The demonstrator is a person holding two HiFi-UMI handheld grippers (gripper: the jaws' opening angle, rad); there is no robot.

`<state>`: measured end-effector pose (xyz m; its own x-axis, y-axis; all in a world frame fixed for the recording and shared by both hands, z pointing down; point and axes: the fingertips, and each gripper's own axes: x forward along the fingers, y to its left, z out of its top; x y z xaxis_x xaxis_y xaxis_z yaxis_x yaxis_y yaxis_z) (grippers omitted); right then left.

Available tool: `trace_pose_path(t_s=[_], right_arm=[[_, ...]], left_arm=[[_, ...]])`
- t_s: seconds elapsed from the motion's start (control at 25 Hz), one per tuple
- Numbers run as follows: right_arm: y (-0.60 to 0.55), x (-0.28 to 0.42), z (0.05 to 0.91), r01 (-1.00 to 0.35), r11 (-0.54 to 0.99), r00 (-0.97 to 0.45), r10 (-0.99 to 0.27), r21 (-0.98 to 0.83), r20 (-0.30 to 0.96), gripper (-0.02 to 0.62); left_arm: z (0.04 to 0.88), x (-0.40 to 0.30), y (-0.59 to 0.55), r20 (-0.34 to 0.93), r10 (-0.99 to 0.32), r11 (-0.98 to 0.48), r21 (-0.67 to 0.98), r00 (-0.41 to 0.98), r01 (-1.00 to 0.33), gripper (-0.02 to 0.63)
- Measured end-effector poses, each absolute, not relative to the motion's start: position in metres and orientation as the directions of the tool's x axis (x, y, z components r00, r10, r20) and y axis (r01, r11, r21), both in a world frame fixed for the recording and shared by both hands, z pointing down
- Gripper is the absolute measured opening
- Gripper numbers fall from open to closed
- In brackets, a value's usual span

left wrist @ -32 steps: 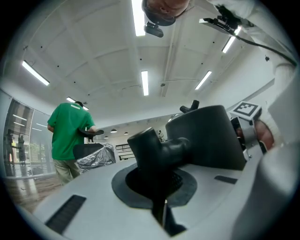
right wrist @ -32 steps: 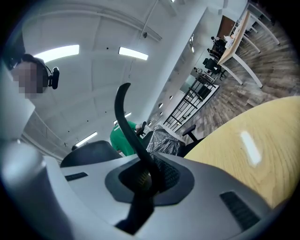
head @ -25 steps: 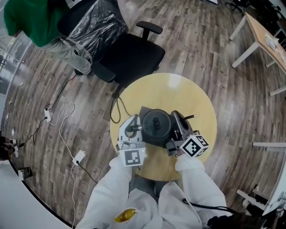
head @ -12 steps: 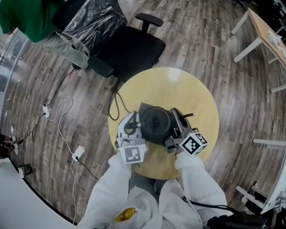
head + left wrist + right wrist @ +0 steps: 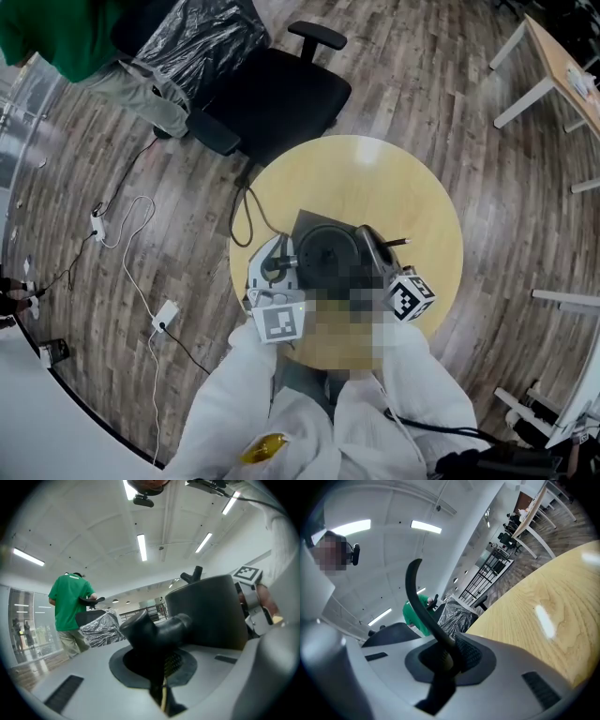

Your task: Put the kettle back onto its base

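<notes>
Reading off print: black-and-white square codes on the left marker cube (image 5: 281, 325) and the right marker cube (image 5: 411, 295); any brand on the black round kettle (image 5: 328, 255) is too small to make out.
Counts: one kettle, one dark square base (image 5: 305, 225), one round yellow wooden table (image 5: 375, 183), two grippers, two cubes, and two chairs: a black office chair (image 5: 272, 108) and a plastic-wrapped black chair (image 5: 202, 42).
Kettle: over the base, near the middle of the table; whether it sits fully down I cannot tell.
Left gripper (image 5: 164, 665): clamped tight on a black lip at the kettle's left side.
Right gripper (image 5: 449, 660): clenched on a thin curved black bar (image 5: 430, 624) at the kettle's handle side.
Cord: a black cord (image 5: 242, 225) loops off the table's left edge.
Around: the office chair stands just beyond the table, with the wrapped chair behind it. A person in a green top (image 5: 52, 37) is beside that. A white cable with a plug block (image 5: 166, 325) lies on the plank floor, and a pale wooden desk (image 5: 553, 66) stands well apart at right.
In the way: both grippers and the white sleeves (image 5: 234, 403) crowd the near rim.
</notes>
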<state>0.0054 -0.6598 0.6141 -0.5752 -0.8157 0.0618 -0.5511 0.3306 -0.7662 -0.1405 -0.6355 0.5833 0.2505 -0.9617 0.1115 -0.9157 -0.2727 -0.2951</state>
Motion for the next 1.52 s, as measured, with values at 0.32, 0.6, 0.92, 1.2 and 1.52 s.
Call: trace_pose_path(t_s=[0.32, 0.6, 0.92, 1.2, 1.52], right_arm=[[-0.641, 0.008, 0.615, -0.56, 0.316, -0.579, -0.811, -0.766, 0.089, 0.038], [-0.609, 0.024, 0.609, -0.63, 0.321, -0.557, -0.822, -0.708, 0.123, 0.14], [-0.484, 0.02, 0.603, -0.606, 0.28, -0.605, -0.77, -0.744, 0.203, 0.14], [-0.373, -0.04, 0.502, -0.556, 0.648, -0.813, -0.554, -0.52, 0.179, 0.106], [-0.359, -0.024, 0.461, -0.633, 0.704, -0.767, -0.629, -0.322, 0.131, 0.011]], left_arm=[[0.587, -0.163, -0.613, 0.128, -0.972, -0.202, -0.016, 0.199, -0.979, 0.12], [0.609, -0.168, -0.56, 0.207, -0.959, -0.192, 0.041, 0.196, -0.981, 0.124], [0.577, -0.116, -0.468, 0.3, -0.852, -0.333, 0.323, 0.429, -0.886, 0.12], [0.493, -0.051, -0.374, 0.208, -0.59, -0.586, 0.555, 0.78, -0.591, 0.0], [0.446, -0.086, -0.375, 0.121, -0.695, -0.574, 0.5, 0.708, -0.648, 0.0]])
